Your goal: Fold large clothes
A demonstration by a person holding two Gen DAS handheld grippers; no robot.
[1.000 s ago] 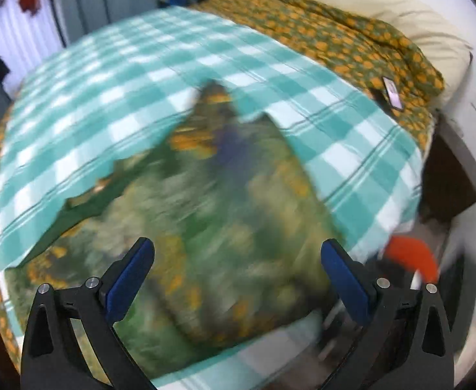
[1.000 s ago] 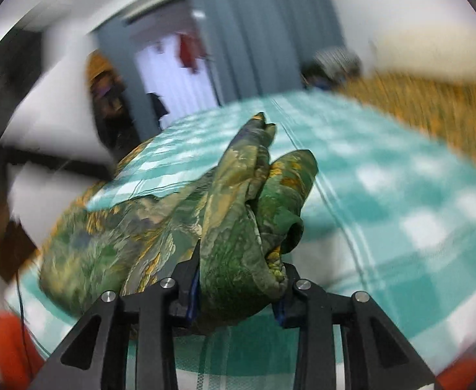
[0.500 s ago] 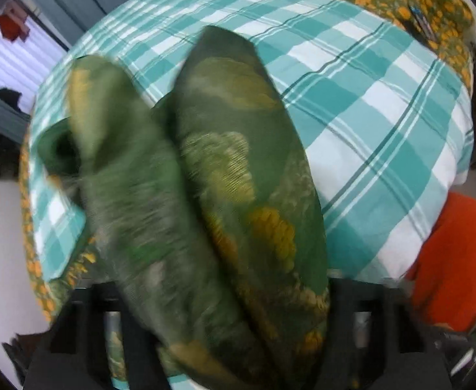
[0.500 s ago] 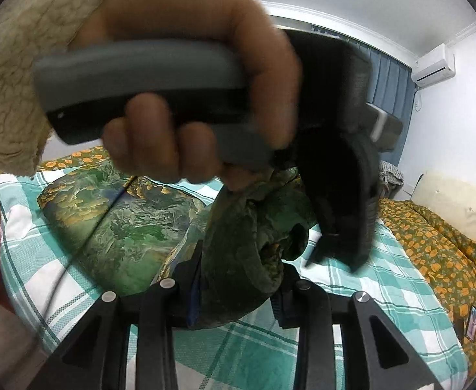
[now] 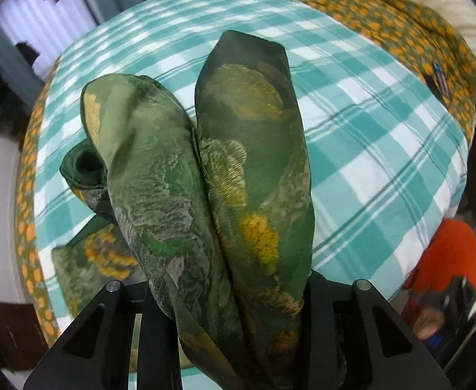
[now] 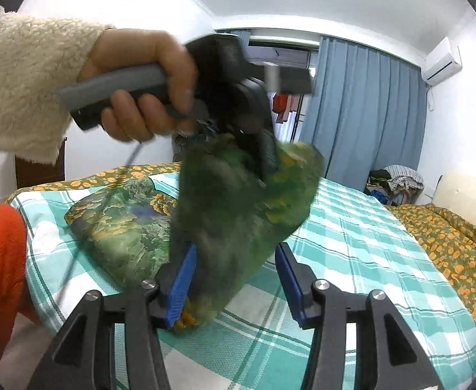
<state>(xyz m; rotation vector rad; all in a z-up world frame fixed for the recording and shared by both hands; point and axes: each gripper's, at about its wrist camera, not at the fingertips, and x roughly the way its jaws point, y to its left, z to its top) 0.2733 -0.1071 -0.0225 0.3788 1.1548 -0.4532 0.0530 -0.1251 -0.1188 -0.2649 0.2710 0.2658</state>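
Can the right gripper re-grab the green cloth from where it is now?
Probably yes: the green cloth hangs between the right gripper's just-opened jaws, touching only one pad; the left gripper holds it.

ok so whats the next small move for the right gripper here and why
Probably draw the right gripper back clear of the green patterned silky garment. Its jaws have just been opening and the blue pads stand apart from the bunched cloth, while the left gripper is shut on that bunch, so the handover looks done. Then it can take a fresh edge on the teal checked bedsheet.
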